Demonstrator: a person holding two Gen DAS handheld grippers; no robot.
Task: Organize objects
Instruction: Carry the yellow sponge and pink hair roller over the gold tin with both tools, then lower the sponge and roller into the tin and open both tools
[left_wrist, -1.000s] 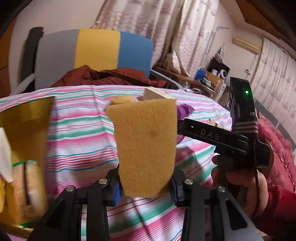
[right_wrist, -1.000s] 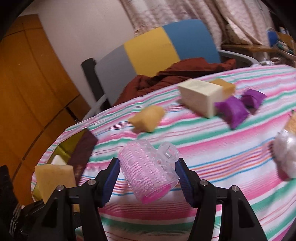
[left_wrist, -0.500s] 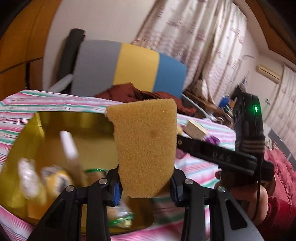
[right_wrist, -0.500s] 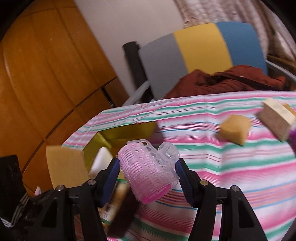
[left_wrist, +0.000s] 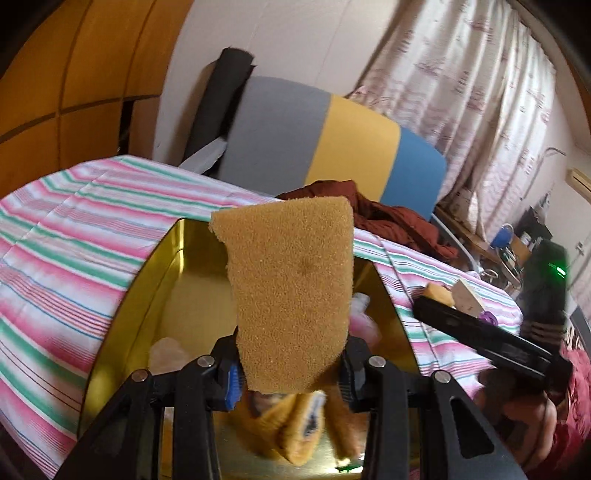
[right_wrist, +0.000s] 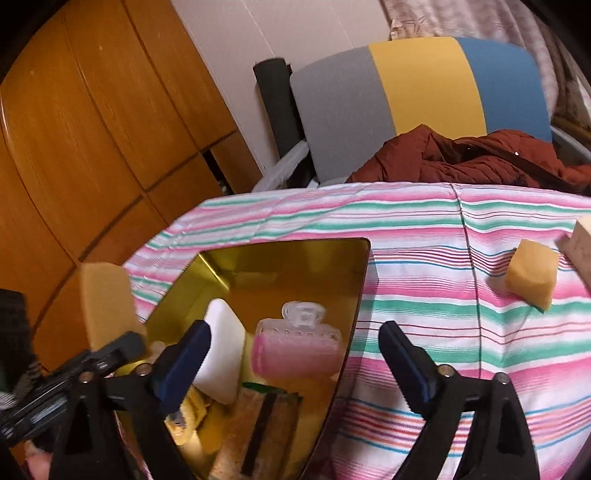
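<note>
Standing upright between the pads of the left gripper, the sponge piece is a coarse, open-pored slab of mustard tan, wider at its top than at its pinched foot, with a notch bitten out of its upper left corner and a faint dark dimple near the middle; the jaws are clamped on its lower end. It hangs over the gold tin, a shiny rectangular box lying on the striped cloth, whose pink, green and white bands run across the table. In the right wrist view the same sponge shows at nine o'clock, its smooth cut face paler. The right gripper has just been opening: its blue-padded fingers stand wide apart with nothing pressed between them, and the pink hair roller, a ribbed pink barrel under a clear plastic clip, sits below them inside the tin, blurred, so whether it has come to rest I cannot tell. Just beside it at nine o'clock lies a white wedge, with yellow and tan items heaped toward six o'clock. Out on the cloth at three o'clock sits a yellow sponge cube, well apart from the tin. Beyond the table at twelve o'clock stands a grey, yellow and blue chair back with a rust-red garment draped at its base.
</note>
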